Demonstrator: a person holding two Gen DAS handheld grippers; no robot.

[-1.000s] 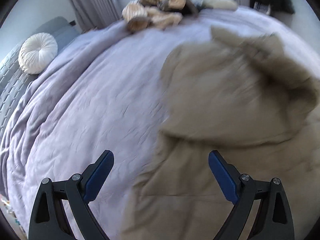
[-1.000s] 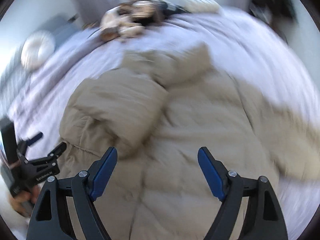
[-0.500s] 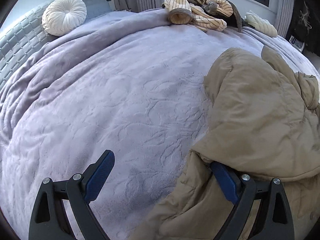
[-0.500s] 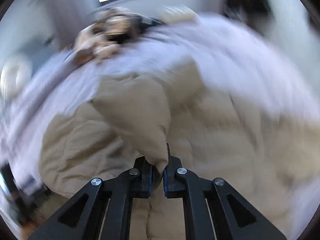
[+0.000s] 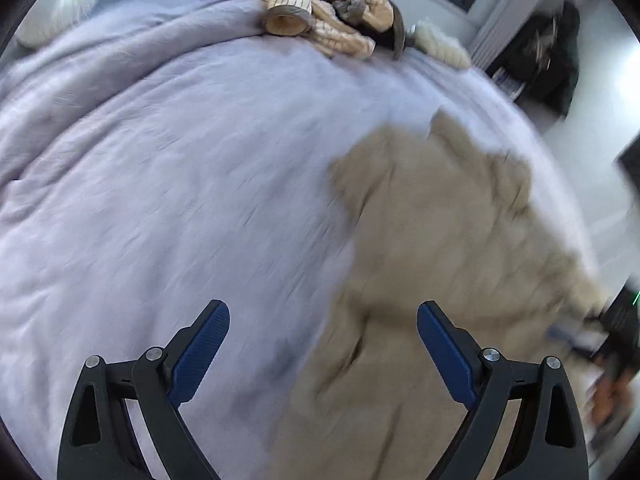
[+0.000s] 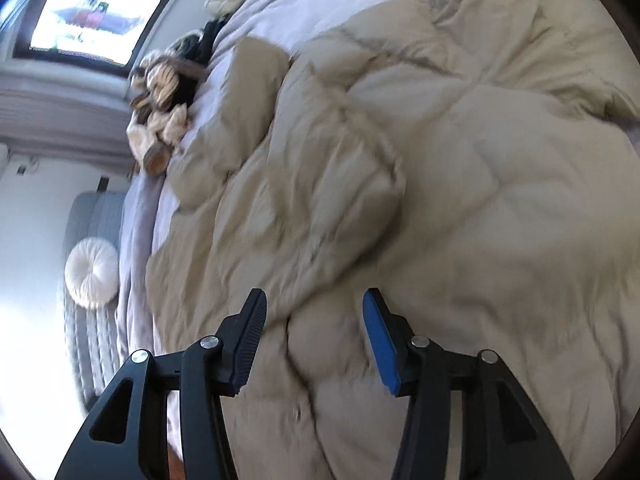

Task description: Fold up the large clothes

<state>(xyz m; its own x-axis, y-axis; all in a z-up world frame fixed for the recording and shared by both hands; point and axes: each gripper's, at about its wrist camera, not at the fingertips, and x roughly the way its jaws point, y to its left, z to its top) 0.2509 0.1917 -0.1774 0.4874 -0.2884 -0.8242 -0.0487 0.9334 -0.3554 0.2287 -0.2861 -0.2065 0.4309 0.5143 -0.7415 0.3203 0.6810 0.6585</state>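
A large beige padded coat (image 5: pixel 432 248) (image 6: pixel 420 184) lies spread on a lilac bed cover (image 5: pixel 168 168). My left gripper (image 5: pixel 322 344) is open and hovers over the coat's left edge, one finger above the cover and the other above the coat. Nothing sits between its pads. My right gripper (image 6: pixel 314 340) is rolled to one side above the coat's quilted body. Its jaws are opening, and the coat lies below them without being pinched. In the left wrist view the right gripper (image 5: pixel 596 340) shows blurred at the far right edge, held by a hand.
A heap of striped and brown clothes (image 5: pixel 332 12) (image 6: pixel 164 100) lies at the far end of the bed, with a cream fluffy item (image 5: pixel 440 44) beside it. A round white cushion (image 6: pixel 90 276) leans on the grey headboard (image 6: pixel 86 216). A window (image 6: pixel 92 16) is behind.
My right gripper had shut on a fold of the coat, then let it go and rolled sideways. The left gripper swung right along the coat's edge, and its right finger came out from under the fabric.
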